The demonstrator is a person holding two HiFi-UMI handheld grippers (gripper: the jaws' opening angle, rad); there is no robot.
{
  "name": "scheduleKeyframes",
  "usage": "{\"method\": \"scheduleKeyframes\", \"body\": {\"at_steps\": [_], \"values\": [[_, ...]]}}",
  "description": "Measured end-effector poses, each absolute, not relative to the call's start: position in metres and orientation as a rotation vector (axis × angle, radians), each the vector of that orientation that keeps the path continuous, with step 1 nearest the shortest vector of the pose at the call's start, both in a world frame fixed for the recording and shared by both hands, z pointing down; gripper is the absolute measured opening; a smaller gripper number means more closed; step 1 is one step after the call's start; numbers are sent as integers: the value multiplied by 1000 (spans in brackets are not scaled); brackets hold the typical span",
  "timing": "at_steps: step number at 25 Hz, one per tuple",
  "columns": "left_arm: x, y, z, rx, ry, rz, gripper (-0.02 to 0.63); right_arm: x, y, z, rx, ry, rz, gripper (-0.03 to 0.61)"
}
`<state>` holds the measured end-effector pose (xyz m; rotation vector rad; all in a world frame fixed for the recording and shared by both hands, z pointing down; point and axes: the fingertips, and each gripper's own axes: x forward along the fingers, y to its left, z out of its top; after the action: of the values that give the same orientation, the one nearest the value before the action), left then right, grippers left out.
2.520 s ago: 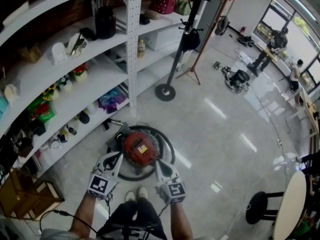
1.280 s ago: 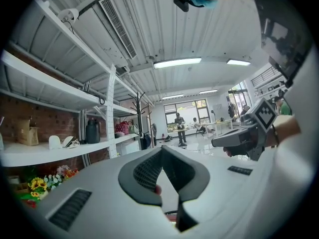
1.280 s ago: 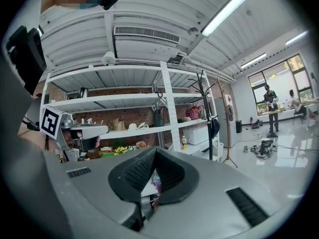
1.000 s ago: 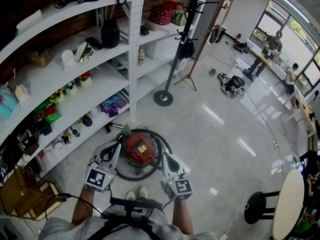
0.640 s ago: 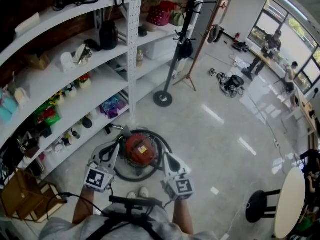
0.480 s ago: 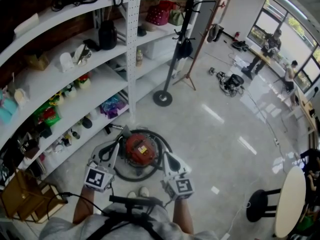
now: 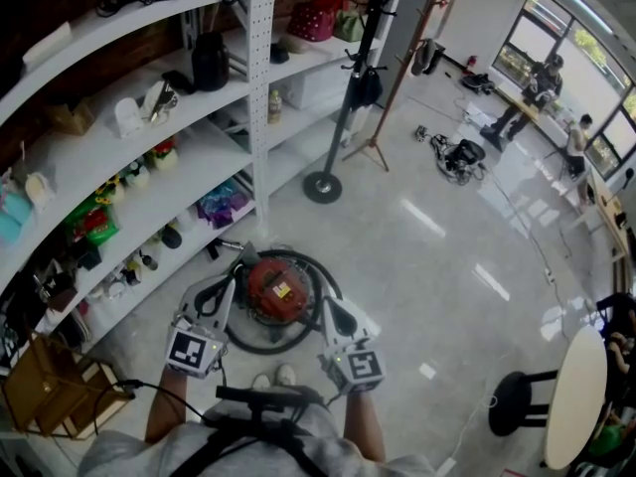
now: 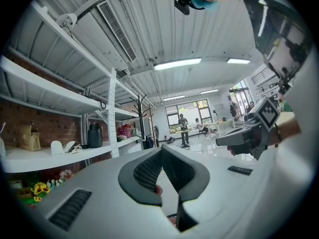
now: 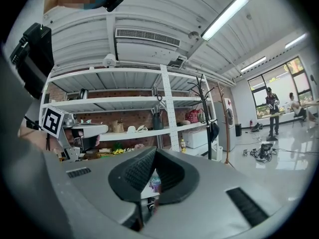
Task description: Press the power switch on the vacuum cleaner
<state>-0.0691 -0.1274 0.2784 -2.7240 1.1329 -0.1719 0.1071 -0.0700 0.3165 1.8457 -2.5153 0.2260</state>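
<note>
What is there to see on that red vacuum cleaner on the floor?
The vacuum cleaner is a round red canister with a pale label on top, sitting on the glossy floor beside white shelving. Its black hose coils in a ring around it. The left gripper and right gripper flank it; contact cannot be told.

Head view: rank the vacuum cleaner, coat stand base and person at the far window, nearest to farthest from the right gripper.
1. Vacuum cleaner, just left of the right gripper.
2. Coat stand base, farther ahead.
3. Person, far right by the window.
</note>
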Motion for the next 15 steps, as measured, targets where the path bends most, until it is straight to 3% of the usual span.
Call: {"method": "scheduleKeyframes", "body": {"at_steps": [15], "values": [[-65, -125, 280, -2720, 1133, -198, 8, 110, -69, 317, 1827, -2521, 236, 12]]}}
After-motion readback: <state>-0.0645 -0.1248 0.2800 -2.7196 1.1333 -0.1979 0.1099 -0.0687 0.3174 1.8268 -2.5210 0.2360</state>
